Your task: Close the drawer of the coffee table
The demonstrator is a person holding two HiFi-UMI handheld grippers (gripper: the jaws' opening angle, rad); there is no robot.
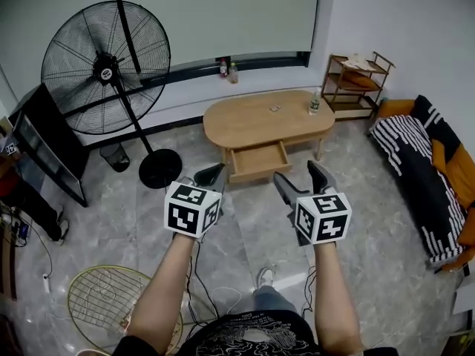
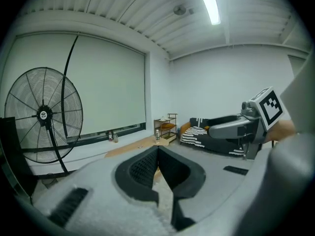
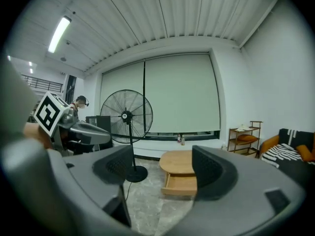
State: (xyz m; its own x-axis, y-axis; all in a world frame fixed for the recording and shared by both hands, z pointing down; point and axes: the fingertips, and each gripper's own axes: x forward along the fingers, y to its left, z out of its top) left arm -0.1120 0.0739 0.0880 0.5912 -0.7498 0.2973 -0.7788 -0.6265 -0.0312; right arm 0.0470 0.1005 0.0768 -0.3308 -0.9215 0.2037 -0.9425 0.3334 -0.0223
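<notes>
Drawer (image 1: 257, 162) interior partly under tabletop (image 1: 260, 117)

Operator with two hand-held tools, head view

Left tool (image 1: 210, 176) and right tool (image 1: 300, 178): light grey bodies, dark jaws lined with black ribbed pads. Each carries a white cube printed with black square markers: left cube (image 1: 191, 208), right cube (image 1: 323, 216). Worn: black top (image 1: 245, 338) with a white line pattern, blue jeans (image 1: 273, 300), white shoe (image 1: 265, 276). Forearms are uncovered.

Three distant views, shared coffee table (image 1: 252, 121)
</notes>
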